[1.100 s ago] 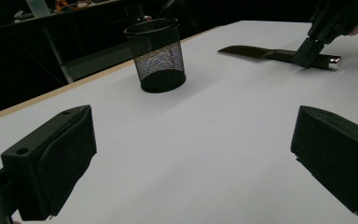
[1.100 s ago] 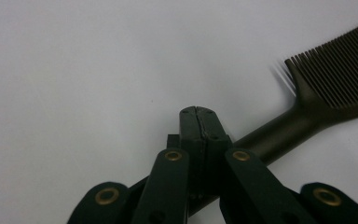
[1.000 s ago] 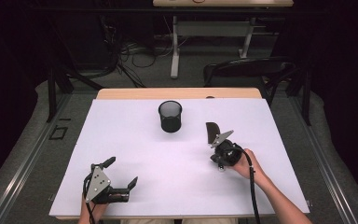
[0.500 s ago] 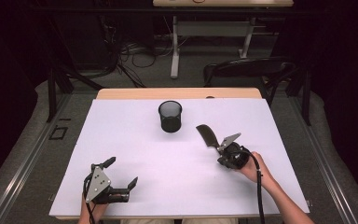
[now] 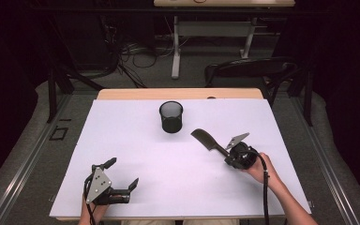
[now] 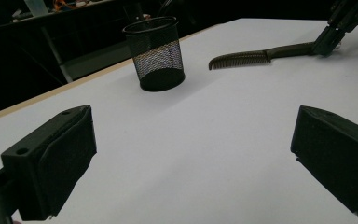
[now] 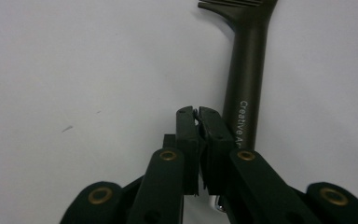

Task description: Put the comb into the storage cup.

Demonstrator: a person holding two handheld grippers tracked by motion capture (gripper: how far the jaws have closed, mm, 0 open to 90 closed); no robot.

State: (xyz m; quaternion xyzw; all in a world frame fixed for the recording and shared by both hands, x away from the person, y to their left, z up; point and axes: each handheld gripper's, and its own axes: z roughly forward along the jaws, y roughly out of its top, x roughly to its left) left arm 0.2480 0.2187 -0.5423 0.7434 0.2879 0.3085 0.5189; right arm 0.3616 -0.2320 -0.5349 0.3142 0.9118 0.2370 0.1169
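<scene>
Two hand-held grippers sit over my white bench [image 5: 136,140]. My right hand-held gripper [image 7: 198,116] is clenched, jaws pressed together just beside the dark comb's [image 5: 207,140] handle; whether it pinches the handle, I cannot tell. My left hand-held gripper [image 5: 122,176] is released, well apart. Mesh cup [image 5: 171,116] stands near the comb's teeth.
</scene>
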